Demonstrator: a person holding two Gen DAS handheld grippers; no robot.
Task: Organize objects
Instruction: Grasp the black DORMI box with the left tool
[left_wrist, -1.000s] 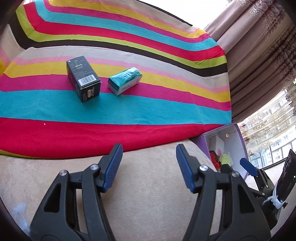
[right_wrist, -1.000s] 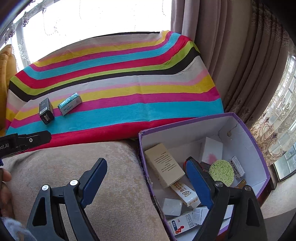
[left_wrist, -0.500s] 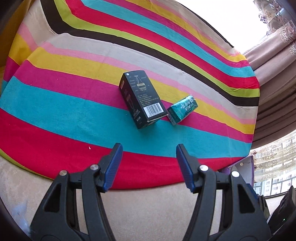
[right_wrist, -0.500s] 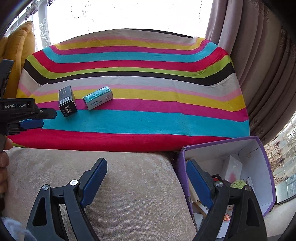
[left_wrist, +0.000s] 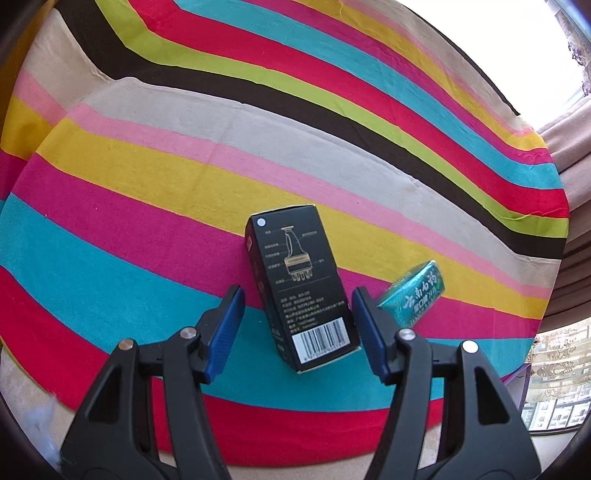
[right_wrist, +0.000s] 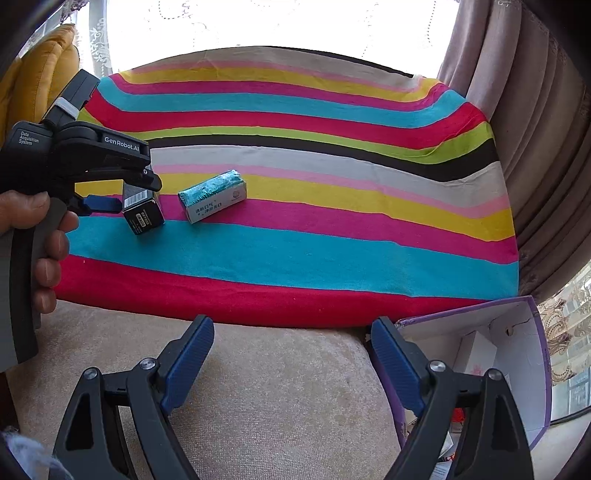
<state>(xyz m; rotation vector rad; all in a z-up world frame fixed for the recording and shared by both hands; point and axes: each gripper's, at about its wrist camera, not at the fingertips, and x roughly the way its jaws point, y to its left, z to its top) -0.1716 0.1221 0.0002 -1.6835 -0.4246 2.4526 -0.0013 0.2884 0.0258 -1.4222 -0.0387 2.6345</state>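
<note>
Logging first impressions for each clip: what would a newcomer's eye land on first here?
The bright striped cloth fills both views. On it, the black box lies between the open fingers of the left gripper, with the teal box just right of it. The right gripper hovers open over the beige cushion.

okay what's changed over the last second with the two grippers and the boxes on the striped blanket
The left gripper moved forward from the beige cushion to the black box, which now sits between its open fingers, not yet gripped. The right gripper swung left, away from the purple box, and stayed open. The black box and teal box stayed put on the striped blanket.
</note>
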